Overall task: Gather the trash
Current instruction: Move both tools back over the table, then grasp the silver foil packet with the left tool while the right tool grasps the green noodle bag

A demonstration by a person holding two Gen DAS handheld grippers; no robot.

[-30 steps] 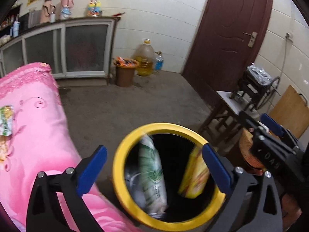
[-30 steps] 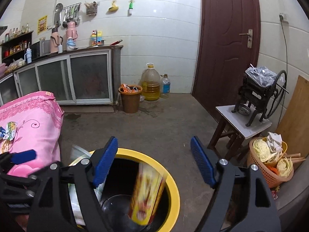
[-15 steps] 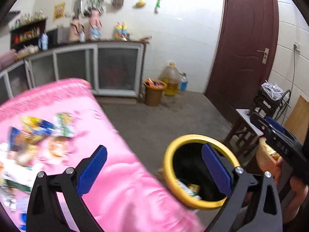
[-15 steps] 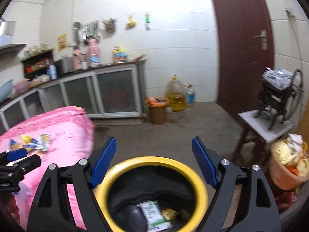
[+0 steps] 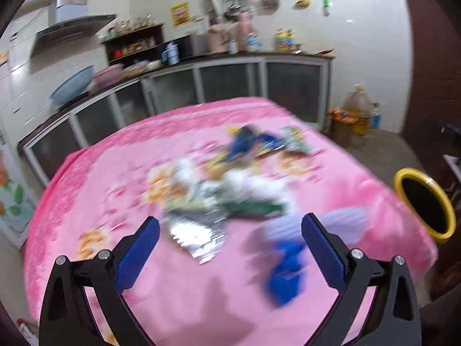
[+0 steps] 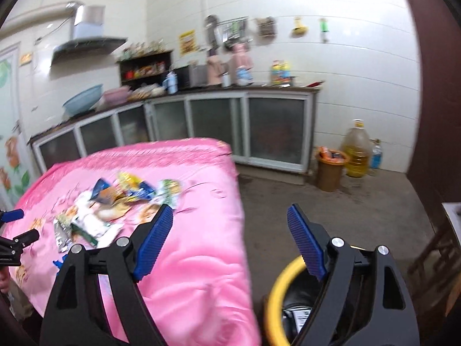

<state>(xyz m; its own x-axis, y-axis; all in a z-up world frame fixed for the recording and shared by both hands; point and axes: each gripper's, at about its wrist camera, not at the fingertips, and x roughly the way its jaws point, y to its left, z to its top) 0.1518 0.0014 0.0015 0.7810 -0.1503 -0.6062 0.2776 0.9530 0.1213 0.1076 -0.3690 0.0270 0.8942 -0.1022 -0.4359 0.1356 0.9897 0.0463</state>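
Observation:
A pile of snack wrappers (image 5: 230, 184) lies on the pink-covered table (image 5: 109, 173), blurred by motion; a silver foil wrapper (image 5: 198, 236) and a blue wrapper (image 5: 285, 274) lie nearest. My left gripper (image 5: 230, 248) is open and empty above the table's near side. The yellow-rimmed trash bin (image 5: 423, 201) stands at the table's right. In the right wrist view the wrappers (image 6: 115, 204) lie to the left and the bin (image 6: 285, 294) is below my open, empty right gripper (image 6: 230, 245).
Glass-fronted cabinets (image 6: 230, 127) line the back wall. A brown bucket (image 6: 331, 170), an oil jug (image 6: 357, 152) and a blue bottle (image 6: 376, 155) stand on the floor near the dark door (image 6: 438, 86). A wooden stool (image 6: 438, 248) is at the right.
Both grippers have swung left, away from the bin and toward the table. The wrappers dropped a second ago now lie in the bin. Both grippers stay open.

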